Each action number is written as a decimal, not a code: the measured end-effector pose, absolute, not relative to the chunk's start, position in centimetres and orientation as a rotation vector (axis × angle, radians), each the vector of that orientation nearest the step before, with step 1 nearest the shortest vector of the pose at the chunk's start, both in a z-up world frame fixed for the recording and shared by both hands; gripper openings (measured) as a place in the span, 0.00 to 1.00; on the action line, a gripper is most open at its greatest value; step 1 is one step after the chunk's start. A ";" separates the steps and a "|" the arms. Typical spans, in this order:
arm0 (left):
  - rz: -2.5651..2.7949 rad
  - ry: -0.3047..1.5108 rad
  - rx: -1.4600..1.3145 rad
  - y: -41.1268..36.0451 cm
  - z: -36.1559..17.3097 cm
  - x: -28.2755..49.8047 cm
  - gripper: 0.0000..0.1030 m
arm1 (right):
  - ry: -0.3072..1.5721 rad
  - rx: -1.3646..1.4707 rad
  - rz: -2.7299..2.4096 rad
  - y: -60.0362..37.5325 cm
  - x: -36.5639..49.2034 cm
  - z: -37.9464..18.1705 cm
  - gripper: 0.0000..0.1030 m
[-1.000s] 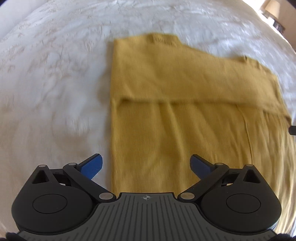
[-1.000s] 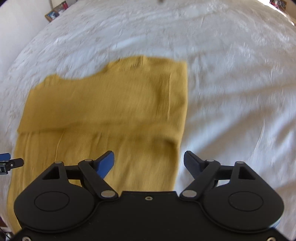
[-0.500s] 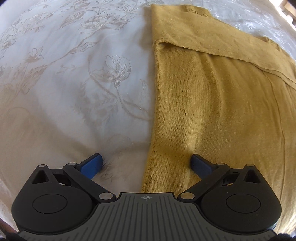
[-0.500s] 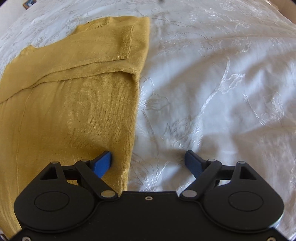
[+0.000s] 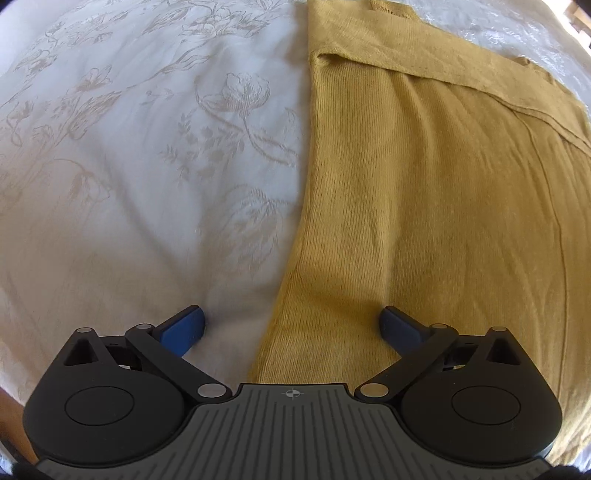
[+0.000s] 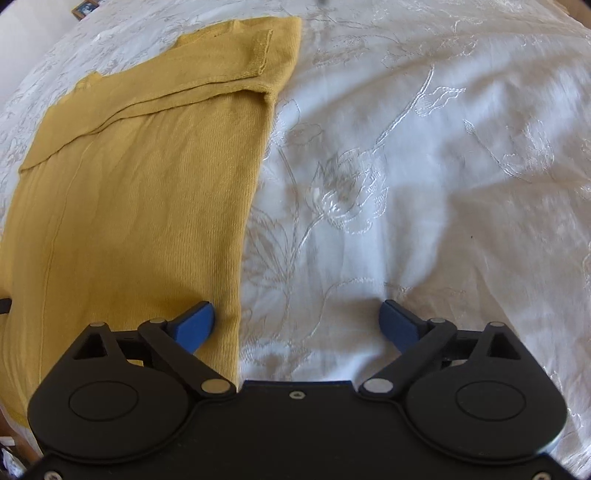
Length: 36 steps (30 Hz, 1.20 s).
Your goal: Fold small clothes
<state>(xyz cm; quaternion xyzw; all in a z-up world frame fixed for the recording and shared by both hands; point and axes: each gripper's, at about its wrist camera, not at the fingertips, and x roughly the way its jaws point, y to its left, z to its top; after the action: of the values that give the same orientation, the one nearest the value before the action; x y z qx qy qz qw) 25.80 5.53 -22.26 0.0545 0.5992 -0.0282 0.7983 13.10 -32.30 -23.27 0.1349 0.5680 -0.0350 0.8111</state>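
Observation:
A mustard-yellow knit sweater [image 5: 424, 192] lies flat on a white bedspread, sleeves folded across its upper part. It also shows in the right wrist view [image 6: 140, 192]. My left gripper [image 5: 291, 325] is open and low over the sweater's near left corner, its jaws straddling the left side edge. My right gripper [image 6: 297, 321] is open and low over the near right corner, straddling the right side edge, with its left fingertip [image 6: 195, 323] over the fabric. Neither holds anything.
The white bedspread [image 5: 129, 166] with embroidered flowers spreads wide on both sides of the sweater; it also shows in the right wrist view [image 6: 424, 184]. A picture frame [image 6: 85, 6] stands at the far left, beyond the bed.
Both grippers have come down and closer to the sweater's near corners, left one shifting left, right one shifting right. Both stay open. The sweater has not moved.

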 end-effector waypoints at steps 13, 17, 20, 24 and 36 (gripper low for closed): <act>-0.138 1.274 0.093 7.2 -23.7 24.5 1.00 | 1.215 0.309 -0.041 -29.3 7.1 -22.6 0.94; -0.192 1.242 0.101 8.3 -24.1 22.8 1.00 | 1.219 0.338 -0.067 -28.2 6.1 -22.5 0.94; -0.207 1.251 0.083 9.4 -25.0 20.4 1.00 | 1.222 0.346 -0.093 -27.6 5.6 -22.6 0.95; -0.223 1.262 0.078 10.4 -26.1 18.6 1.00 | 1.224 0.364 -0.127 -27.4 4.9 -22.4 0.95; -0.271 1.226 0.060 11.0 -26.7 16.5 1.00 | 1.224 0.338 -0.114 -25.6 2.5 -21.8 0.95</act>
<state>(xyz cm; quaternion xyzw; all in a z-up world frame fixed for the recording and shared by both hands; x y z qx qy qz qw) 16.46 10.96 -26.67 0.0283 0.5736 -0.1267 0.8088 2.50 -25.64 -21.76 0.1579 0.5715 -0.0532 0.8035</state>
